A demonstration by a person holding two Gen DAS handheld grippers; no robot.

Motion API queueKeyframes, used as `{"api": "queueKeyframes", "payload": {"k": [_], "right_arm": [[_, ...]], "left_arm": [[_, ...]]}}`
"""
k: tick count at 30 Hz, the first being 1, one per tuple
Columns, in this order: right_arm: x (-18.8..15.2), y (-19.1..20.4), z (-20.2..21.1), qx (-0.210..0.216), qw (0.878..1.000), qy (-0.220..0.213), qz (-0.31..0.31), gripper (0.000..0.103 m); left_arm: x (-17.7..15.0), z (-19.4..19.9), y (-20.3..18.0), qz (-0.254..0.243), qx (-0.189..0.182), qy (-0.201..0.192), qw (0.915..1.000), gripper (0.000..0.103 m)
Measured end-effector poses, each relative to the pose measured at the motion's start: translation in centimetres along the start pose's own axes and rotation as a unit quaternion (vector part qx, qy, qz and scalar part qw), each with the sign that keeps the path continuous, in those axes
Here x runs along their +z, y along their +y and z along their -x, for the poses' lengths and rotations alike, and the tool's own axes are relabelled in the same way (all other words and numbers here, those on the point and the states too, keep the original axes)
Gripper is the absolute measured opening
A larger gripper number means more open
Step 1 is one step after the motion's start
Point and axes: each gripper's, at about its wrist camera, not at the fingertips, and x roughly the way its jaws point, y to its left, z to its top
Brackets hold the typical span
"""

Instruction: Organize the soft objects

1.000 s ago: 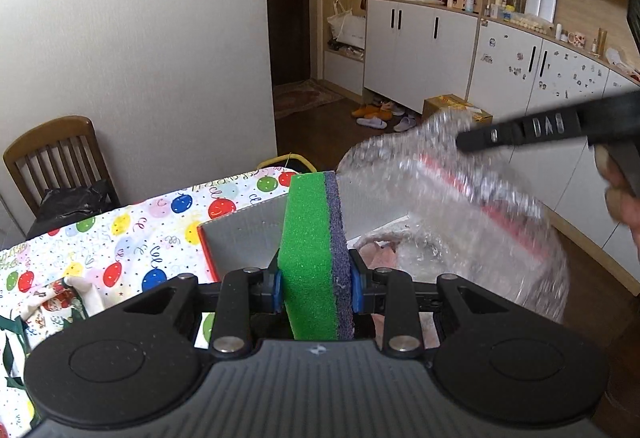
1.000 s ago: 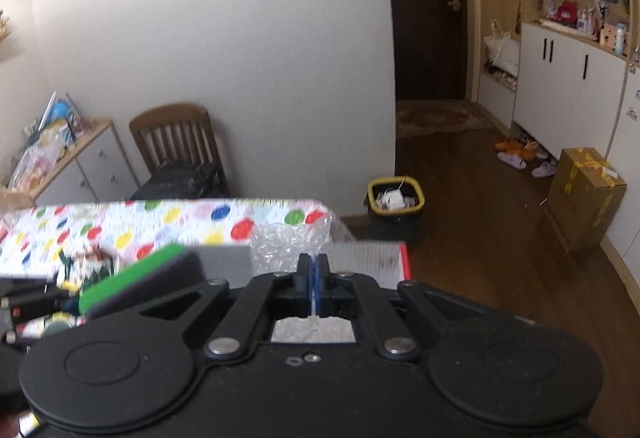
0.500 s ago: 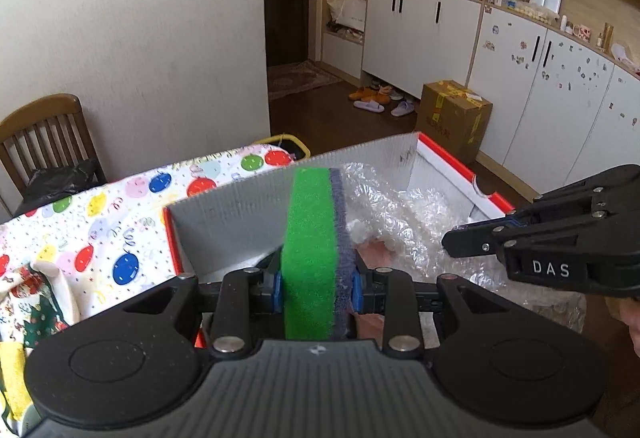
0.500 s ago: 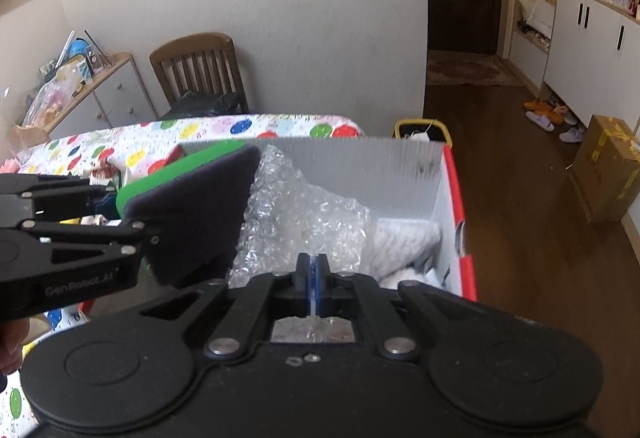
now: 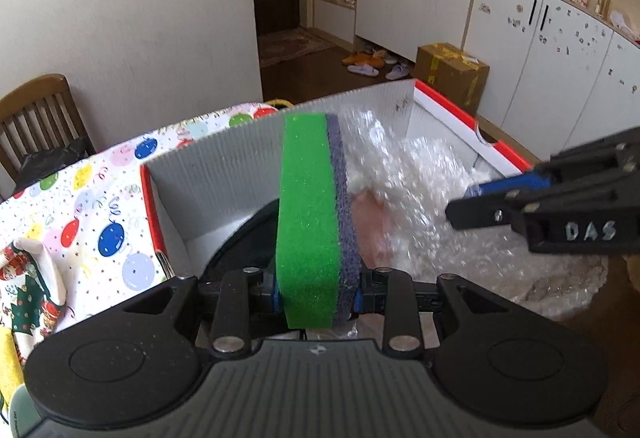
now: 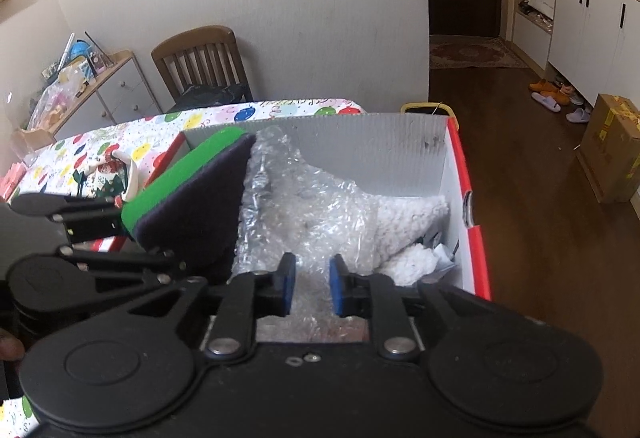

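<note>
My left gripper is shut on a green and dark purple sponge, held upright over the left part of a grey box with a red rim. The sponge also shows in the right wrist view. Bubble wrap lies inside the box on a white fluffy cloth and a pink item. My right gripper is open just above the bubble wrap; it also shows in the left wrist view.
The box stands on a table with a balloon-print cloth. A Christmas-print cloth lies left of the box. A wooden chair stands behind the table, and a cardboard carton on the floor.
My right gripper has lowered the bubble wrap into the box and opened, letting it go. My left gripper has moved closer over the box with the sponge still in it.
</note>
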Motion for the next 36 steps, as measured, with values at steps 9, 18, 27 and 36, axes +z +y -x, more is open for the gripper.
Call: {"api": "queueKeyframes", "payload": {"k": [9, 18, 27, 36], "right_arm": [[0.2, -0.4, 1.7, 0.0, 1.0, -0.023, -0.01, 0.05], [0.3, -0.3, 3.6, 0.001, 0.999, -0.04, -0.012, 0.058], [0.0, 0.7, 5.7, 0.012, 0.998, -0.056, -0.007, 0.066], [-0.3, 3.9, 8.6, 0.028, 0.996, -0.085, 0.026, 0.078]], "left_arm": [[-0.5, 0.6, -0.4, -0.004, 0.01, 0.007, 0.9999, 0.033], [-0.7, 2.5, -0.3, 0.004, 0.007, -0.012, 0.9999, 0.072], [-0.8, 5.4, 0.0, 0.019, 0.012, -0.032, 0.9993, 0.072], [-1.8, 9.7, 1.0, 0.043, 0.021, -0.056, 0.9973, 0.078]]}}
